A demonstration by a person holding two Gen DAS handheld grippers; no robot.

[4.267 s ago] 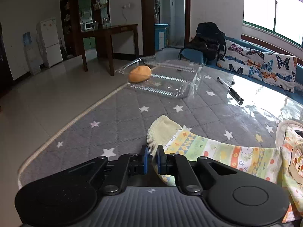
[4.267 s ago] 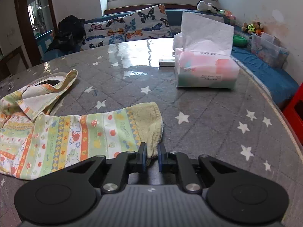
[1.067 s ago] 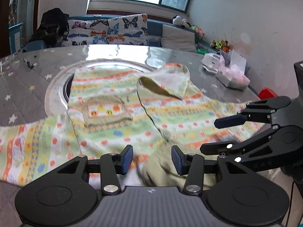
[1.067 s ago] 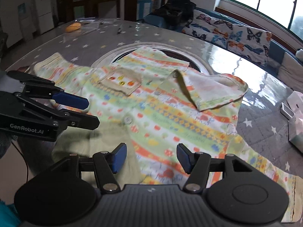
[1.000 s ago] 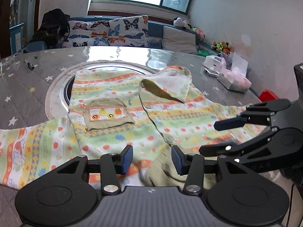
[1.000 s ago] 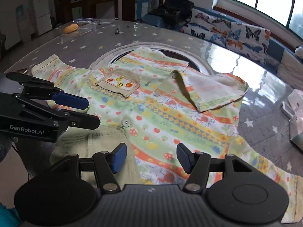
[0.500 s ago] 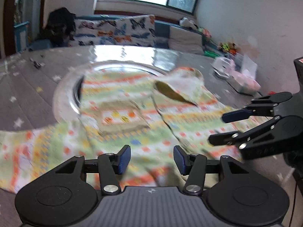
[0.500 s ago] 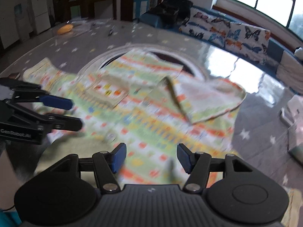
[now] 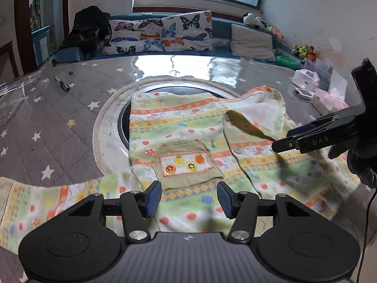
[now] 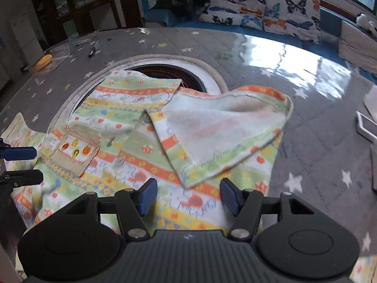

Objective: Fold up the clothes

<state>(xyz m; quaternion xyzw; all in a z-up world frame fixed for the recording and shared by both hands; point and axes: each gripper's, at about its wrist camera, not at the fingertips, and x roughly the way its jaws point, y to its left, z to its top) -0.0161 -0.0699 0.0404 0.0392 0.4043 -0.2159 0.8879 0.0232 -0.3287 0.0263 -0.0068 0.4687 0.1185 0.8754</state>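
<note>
A child's striped green, orange and yellow shirt (image 9: 193,127) lies spread on the grey star-patterned table, with a knitted chest pocket (image 9: 186,162) and a folded-over collar flap (image 10: 223,127). My left gripper (image 9: 189,199) is open and empty, hovering above the shirt just below the pocket. My right gripper (image 10: 187,197) is open and empty, above the shirt's front below the collar flap. The right gripper also shows at the right edge of the left wrist view (image 9: 313,136), and the left gripper's fingers (image 10: 18,153) show at the left edge of the right wrist view.
A round recessed hob (image 10: 165,70) lies partly under the shirt. A pen (image 9: 61,83) and a clear plastic tray (image 9: 9,94) sit far left, a tissue pack (image 9: 329,96) far right. A butterfly-cushioned sofa (image 9: 160,35) runs behind the table.
Both grippers let go of the sleeve cuffs seen earlier and now hover open. In the last second both moved forward over the shirt toward the pocket and collar.
</note>
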